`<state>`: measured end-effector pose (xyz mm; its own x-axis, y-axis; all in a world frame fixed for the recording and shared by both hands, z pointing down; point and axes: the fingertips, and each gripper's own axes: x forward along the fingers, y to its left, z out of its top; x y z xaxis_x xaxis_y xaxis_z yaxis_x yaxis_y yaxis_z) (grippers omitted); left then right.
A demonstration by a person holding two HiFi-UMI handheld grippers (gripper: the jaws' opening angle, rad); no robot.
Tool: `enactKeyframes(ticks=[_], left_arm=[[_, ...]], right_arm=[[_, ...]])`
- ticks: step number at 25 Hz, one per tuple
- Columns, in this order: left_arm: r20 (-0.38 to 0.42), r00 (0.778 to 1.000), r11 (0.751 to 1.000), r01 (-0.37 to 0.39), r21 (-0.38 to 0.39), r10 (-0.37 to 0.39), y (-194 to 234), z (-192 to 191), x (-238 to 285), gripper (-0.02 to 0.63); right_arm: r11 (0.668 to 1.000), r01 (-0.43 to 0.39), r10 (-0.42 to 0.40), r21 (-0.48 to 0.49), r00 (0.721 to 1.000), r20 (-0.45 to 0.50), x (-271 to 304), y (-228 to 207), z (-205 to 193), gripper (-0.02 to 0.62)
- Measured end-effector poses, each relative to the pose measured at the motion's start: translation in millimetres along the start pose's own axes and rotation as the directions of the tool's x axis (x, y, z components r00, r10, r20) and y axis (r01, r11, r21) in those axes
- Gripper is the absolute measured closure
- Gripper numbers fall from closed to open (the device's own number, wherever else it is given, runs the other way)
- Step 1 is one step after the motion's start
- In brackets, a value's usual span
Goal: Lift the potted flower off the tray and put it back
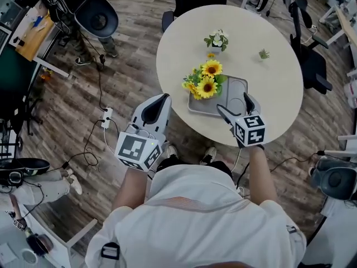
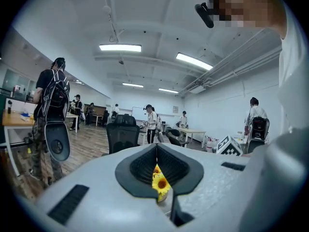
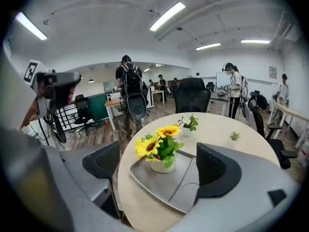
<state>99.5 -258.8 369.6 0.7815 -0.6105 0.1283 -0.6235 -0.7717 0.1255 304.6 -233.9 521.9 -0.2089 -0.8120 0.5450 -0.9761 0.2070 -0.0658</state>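
Table (image 1: 279, 82) | tray (image 1: 235, 89): sunflower pot (image 1: 205, 84) | R gripper (image 1: 232, 102) spread wide, empty | L gripper (image 1: 165, 98) closed

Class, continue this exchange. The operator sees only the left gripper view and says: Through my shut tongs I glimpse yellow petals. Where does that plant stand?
Observer: The white pot of yellow sunflowers stands upright on the grey metal tray, left of its ridge.
Operator: Is the other tool gripping it?
Observer: No. The right tongs are open, with the pot ahead of them, untouched.
Operator: And where is my own tool?
Observer: The left tongs hang by the near-left edge of the round beige table, mostly over the wooden floor.
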Motion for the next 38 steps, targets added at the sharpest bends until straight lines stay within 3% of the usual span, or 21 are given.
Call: enactKeyframes(ticks=[5,12,24,38], left_arm=[[-0.027,0.998,0.998,-0.063,-0.026,0.062,12.5,-14.1,-16.3,0.6],[-0.054,0.987,0.987,-0.151,-0.057,0.148,36.6,-32.2,-37.5,0.601],[-0.095,0.971,0.972,-0.225,-0.073,0.218,62.0,-48.7,-39.6,0.6],[-0.11,0.969,0.971,-0.228,-0.07,0.219,70.2,-49.3,-39.7,0.6]], right_arm=[[0.999,0.022,-0.025,-0.022,0.988,-0.149,76.8,-1.8,-60.2,0.121],[0.999,0.036,-0.04,-0.021,0.978,-0.207,149.6,-7.1,-91.8,0.121],[0.999,0.004,-0.014,-0.036,0.96,-0.278,213.8,-16.0,-106.9,0.121],[0.998,0.053,-0.056,-0.018,0.957,-0.284,221.6,-22.3,-104.0,0.117]])
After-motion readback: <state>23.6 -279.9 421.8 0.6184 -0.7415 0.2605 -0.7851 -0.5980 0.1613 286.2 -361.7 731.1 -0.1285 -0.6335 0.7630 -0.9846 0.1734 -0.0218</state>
